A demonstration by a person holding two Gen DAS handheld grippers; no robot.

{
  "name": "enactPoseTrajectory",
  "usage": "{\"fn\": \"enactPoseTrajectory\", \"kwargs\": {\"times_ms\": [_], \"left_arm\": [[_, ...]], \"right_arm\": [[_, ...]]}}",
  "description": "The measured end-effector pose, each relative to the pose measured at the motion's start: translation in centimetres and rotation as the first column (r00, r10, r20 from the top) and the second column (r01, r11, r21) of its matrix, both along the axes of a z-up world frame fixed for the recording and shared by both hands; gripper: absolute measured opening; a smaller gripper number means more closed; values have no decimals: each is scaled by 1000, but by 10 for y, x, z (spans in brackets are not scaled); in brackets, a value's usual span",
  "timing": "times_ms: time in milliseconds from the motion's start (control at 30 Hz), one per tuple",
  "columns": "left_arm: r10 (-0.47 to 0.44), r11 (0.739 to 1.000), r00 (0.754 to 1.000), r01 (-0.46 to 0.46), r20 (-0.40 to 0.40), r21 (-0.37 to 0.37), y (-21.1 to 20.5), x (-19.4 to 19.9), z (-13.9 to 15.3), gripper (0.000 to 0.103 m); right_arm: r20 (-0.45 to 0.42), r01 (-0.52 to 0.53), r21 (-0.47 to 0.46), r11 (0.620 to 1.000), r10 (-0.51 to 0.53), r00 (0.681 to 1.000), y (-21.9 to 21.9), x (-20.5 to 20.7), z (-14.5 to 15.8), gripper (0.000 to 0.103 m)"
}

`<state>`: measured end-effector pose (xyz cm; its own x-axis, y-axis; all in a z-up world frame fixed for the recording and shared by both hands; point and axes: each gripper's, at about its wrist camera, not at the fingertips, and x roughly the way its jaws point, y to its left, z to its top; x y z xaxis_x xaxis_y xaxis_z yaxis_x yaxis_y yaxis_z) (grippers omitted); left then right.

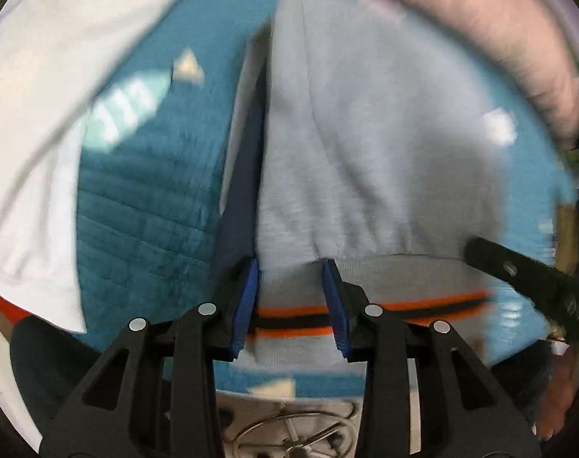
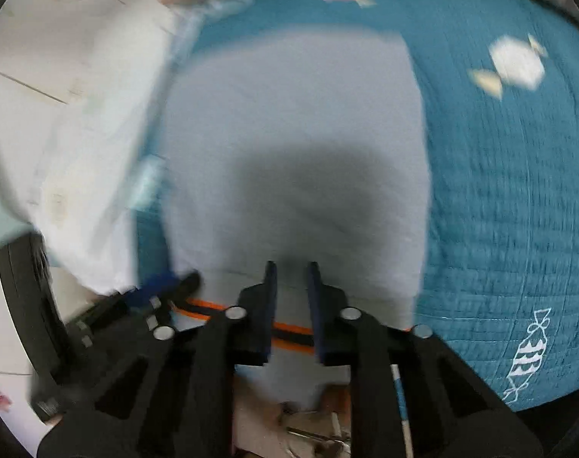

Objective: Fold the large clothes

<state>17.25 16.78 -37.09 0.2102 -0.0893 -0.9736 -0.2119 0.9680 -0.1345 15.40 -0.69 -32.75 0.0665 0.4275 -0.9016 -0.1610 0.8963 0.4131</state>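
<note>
A light grey sweater (image 1: 366, 145) with an orange and black striped hem band (image 1: 289, 315) lies on a teal quilted bedspread (image 1: 144, 191). My left gripper (image 1: 291, 267) has its blue pads on either side of the hem, with cloth between them. In the right wrist view the same sweater (image 2: 297, 152) stretches ahead, and my right gripper (image 2: 291, 271) also has the striped hem (image 2: 289, 334) between its fingers. The left gripper (image 2: 163, 286) shows at the left of that view. Both views are blurred by motion.
A white sheet or garment (image 1: 33, 114) lies to the left on the bed. A person's bare arm (image 1: 499, 38) curves across the upper right. The bedspread (image 2: 518, 191) carries white candy prints. A metal ring object (image 1: 293, 439) lies on the floor below.
</note>
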Motion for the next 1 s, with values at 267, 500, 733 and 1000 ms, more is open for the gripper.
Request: {"fn": "enactPoseTrajectory", "kwargs": {"times_ms": [267, 500, 733, 1000], "left_arm": [[-11, 992, 998, 19, 60, -126, 33, 15, 55, 44], [-31, 966, 999, 26, -15, -258, 77, 55, 27, 82], [-36, 887, 996, -3, -76, -462, 105, 87, -22, 92], [-66, 790, 997, 27, -40, -612, 119, 82, -14, 38]], "right_arm": [[39, 62, 100, 993, -66, 997, -36, 16, 28, 23], [-1, 147, 126, 981, -148, 989, -69, 50, 4, 70], [-107, 153, 195, 969, -134, 985, -58, 79, -40, 70], [-125, 161, 292, 943, -130, 984, -55, 78, -41, 46]]}}
